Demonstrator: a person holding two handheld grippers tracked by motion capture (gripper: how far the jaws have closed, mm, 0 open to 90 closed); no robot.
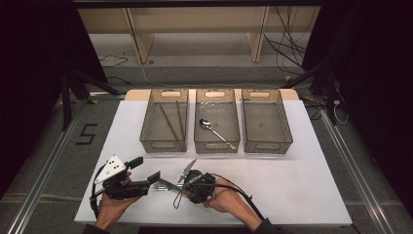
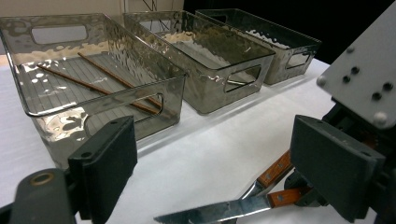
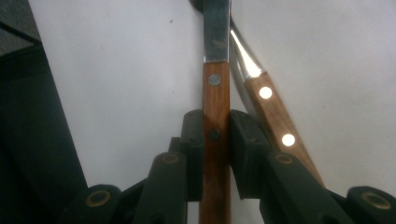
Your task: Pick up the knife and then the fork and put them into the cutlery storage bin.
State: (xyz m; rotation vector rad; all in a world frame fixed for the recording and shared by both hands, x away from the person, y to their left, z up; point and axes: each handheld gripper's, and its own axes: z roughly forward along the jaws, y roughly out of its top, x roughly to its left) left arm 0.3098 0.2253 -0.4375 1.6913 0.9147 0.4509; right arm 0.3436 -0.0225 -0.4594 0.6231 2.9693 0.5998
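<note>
My right gripper (image 3: 215,126) is shut on the wooden handle of a knife (image 3: 215,93), whose steel blade runs straight ahead over the white table. A second wooden-handled utensil (image 3: 272,114) lies touching it on the right. In the high view my right gripper (image 1: 191,184) sits at the front centre, and two metal ends stick out of it to the left and upward. My left gripper (image 1: 145,169) stands open just to its left. Between the wide left jaws lie the knife blade (image 2: 210,212) and both handles, untouched by the pads (image 2: 107,168).
Three clear bins stand in a row at the back of the white mat (image 1: 292,185). The left bin (image 1: 164,141) holds two chopsticks (image 1: 169,122), the middle bin (image 1: 216,141) a spoon (image 1: 214,130), the right bin (image 1: 267,141) nothing.
</note>
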